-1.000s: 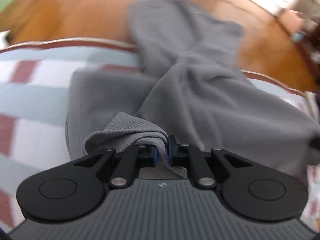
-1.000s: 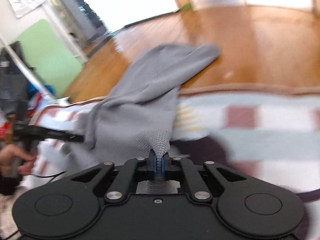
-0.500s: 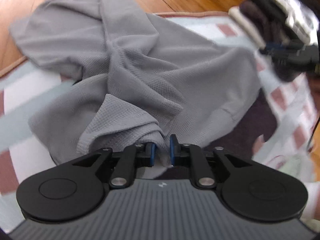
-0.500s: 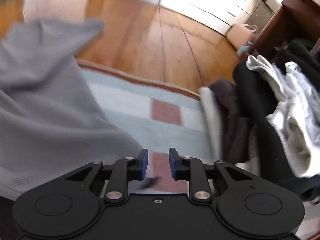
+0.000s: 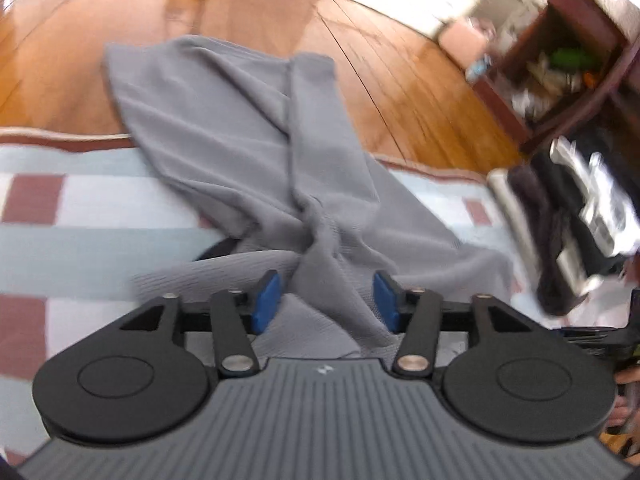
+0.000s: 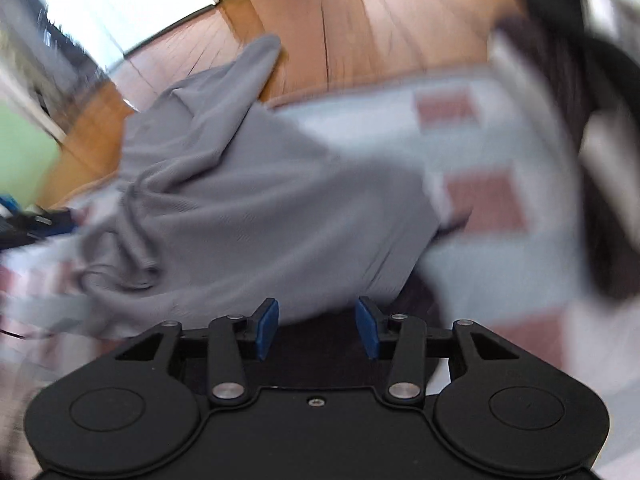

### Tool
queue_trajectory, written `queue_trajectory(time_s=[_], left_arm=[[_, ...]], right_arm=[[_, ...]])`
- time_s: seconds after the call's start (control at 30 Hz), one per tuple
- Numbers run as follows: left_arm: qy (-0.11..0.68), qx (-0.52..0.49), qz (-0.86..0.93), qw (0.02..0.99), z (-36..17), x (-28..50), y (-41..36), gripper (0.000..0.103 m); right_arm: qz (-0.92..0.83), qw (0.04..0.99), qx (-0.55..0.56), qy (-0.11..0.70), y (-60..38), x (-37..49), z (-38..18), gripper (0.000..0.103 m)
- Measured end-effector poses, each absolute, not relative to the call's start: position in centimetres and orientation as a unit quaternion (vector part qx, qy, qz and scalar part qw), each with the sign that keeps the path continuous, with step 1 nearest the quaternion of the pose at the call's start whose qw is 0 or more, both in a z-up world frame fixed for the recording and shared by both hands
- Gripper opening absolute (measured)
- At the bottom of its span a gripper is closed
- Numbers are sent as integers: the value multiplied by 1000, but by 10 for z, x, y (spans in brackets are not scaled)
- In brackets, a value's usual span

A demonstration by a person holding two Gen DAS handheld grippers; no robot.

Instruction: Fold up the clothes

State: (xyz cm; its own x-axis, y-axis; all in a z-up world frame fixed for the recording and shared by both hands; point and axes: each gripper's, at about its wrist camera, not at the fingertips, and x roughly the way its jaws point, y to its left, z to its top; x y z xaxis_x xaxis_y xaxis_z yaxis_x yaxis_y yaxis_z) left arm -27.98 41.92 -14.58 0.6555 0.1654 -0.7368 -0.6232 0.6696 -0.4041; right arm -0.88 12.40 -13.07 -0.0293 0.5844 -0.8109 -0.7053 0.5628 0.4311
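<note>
Cloth fills the left wrist view: a grey knit garment (image 5: 248,148) lies crumpled on a checked rug (image 5: 80,216), its far end spilling past the rug's edge onto the wooden floor (image 5: 224,8). My left gripper (image 5: 326,300) has just been opening; its blue pads stand apart, and a twisted ridge of the fabric runs up between them without being pinched. That ridge is the garment's long axis here, leading straight away from the gripper toward the floor. A blurred heap of dark and white clothes (image 5: 568,216) sits off to the right.

In the right wrist view, the right gripper (image 6: 318,326) has also just been opening and holds nothing; only a dark shape I cannot identify shows in the gap. The same garment (image 6: 248,208) lies ahead and to the left, its near hem just beyond the left pad. The rug (image 6: 480,248) stretches to the right.

I judge the left hand the nearer one for the next grasp, since the cloth already lies within its open jaws, whereas the right must shift left to reach the hem.
</note>
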Motion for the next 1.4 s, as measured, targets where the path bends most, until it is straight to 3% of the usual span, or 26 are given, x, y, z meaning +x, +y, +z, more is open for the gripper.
queue_trajectory(time_s=[0.07,0.17,0.2,0.23,0.27,0.43,0.57,0.63,0.8,0.97,1.1,1.2,1.27,1.3,1.4], left_arm=[[386,-283,242,844,-158,-253,416,69],[426,-239,234,840,-179,-228,413,65],[433,-232,232,840,-185,-226,412,36],[445,-224,237,834,-189,-225,412,17],[456,-215,248,827,-191,-227,412,5],[389,-290,306,819,-158,-290,428,5],[426,-305,316,791,-168,-311,435,11],[440,-335,316,771,-181,-310,443,18],[431,-325,356,763,-171,-318,450,51],[403,-333,390,758,-160,-335,456,55],[383,-347,411,751,-159,-342,463,55],[369,-356,417,750,-160,-348,471,55],[362,-388,399,748,-167,-352,477,56],[362,-405,392,743,-172,-354,480,56],[378,-404,401,730,-180,-352,478,56]], right_arm=[[468,662,19,585,120,-7,-149,48],[474,638,68,603,130,-13,-169,48],[475,634,69,607,136,-15,-173,48],[475,630,69,610,142,-17,-177,48],[473,629,69,613,146,-19,-178,49],[465,630,67,619,166,-22,-183,52],[461,636,67,615,163,-20,-183,52],[456,638,76,615,160,-19,-184,52],[438,657,91,607,158,-14,-182,52],[437,676,92,587,162,-6,-182,53],[442,682,110,573,173,1,-184,64],[453,699,88,547,184,-6,-180,65],[461,713,43,526,194,-12,-177,17],[464,722,16,513,199,-14,-174,7],[461,773,-21,436,191,-25,-139,7]])
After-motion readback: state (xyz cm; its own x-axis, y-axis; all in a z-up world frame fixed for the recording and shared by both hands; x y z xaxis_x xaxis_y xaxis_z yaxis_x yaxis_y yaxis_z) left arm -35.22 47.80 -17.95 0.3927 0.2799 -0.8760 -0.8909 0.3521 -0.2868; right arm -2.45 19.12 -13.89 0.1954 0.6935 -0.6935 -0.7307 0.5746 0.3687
